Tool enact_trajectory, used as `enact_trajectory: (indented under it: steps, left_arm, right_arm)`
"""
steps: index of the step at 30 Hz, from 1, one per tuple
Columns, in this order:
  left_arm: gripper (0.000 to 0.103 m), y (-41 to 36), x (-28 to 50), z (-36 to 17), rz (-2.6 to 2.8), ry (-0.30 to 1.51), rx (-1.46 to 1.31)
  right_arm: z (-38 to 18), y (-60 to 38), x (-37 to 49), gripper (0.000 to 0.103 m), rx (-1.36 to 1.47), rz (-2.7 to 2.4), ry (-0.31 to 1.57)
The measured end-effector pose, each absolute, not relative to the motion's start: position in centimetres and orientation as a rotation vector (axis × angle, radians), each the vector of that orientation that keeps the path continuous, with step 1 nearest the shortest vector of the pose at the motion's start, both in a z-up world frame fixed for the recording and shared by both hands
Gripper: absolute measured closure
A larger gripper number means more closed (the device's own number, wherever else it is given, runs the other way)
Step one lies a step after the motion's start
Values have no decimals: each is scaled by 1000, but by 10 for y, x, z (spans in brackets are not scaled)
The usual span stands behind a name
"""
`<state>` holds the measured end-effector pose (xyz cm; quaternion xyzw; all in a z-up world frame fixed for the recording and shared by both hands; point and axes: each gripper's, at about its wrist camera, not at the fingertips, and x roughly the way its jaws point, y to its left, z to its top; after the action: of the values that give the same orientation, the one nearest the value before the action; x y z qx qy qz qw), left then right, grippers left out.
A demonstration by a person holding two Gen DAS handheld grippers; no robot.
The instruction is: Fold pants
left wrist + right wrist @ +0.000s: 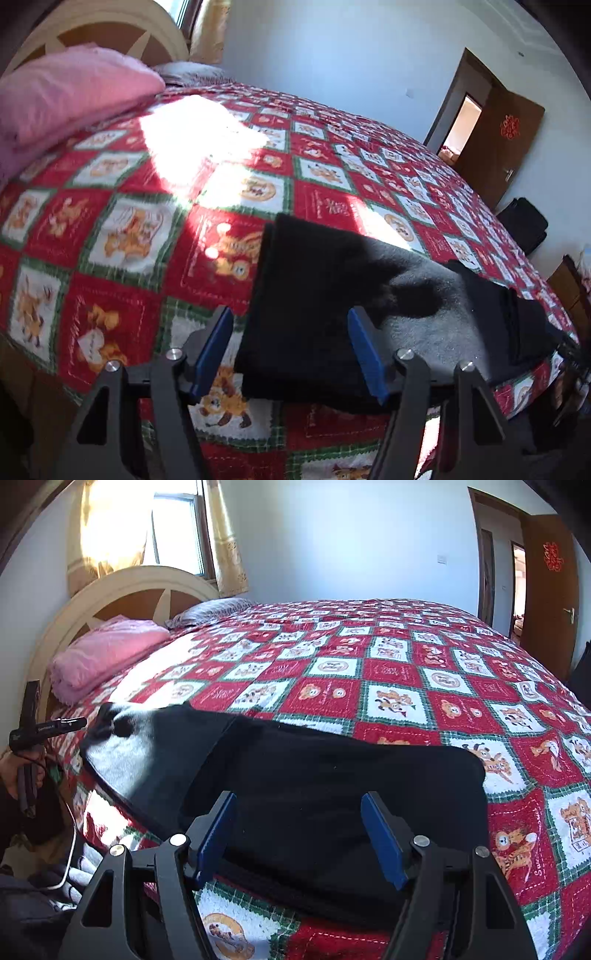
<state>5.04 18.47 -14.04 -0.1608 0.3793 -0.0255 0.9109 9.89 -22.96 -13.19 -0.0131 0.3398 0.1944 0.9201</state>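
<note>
Black pants [314,295] lie folded into a long band near the front edge of a bed with a red patchwork quilt [129,229]. Sun lights part of the cloth grey [424,295]. My left gripper [290,314] is open over the band's left end, its blue pads clear of the cloth and nothing gripped. In the right wrist view the same pants [332,775] stretch from left to right. My right gripper [299,797] hovers open over their near edge, empty. At that view's left edge a person's hand [14,771] holds the other tool beside the sunlit end.
A folded pink blanket [107,653] rests by the cream headboard [122,587]. A curtained window [177,528] is behind it. A brown door [498,147] stands open at the far right, with a black bag [524,225] on the floor below. The quilt [406,672] spreads beyond the pants.
</note>
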Motion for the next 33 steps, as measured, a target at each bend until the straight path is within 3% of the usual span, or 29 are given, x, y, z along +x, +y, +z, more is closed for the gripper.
enact_trajectory:
  steps: [12,14,28,30,33]
  left_arm:
    - [37,188,44,-159,-86,796,-415]
    - [47,191,44,-158,-92,796,-428]
    - [48,186,49,-168,-96,806,-369]
    - [55,187,48,-165,-110,802,-375]
    - [76,192,45,-160,-151,795,-419]
  right_arm:
    - [-137,-221,92,32,-76,397,695]
    - [-137,-219,91,32,-85,400,695]
    - [-144,-212,91,32,-114,396,705]
    - [-144,-212,90,32,-118,393,701]
    - [-143,-214,89,32,-115,389,695]
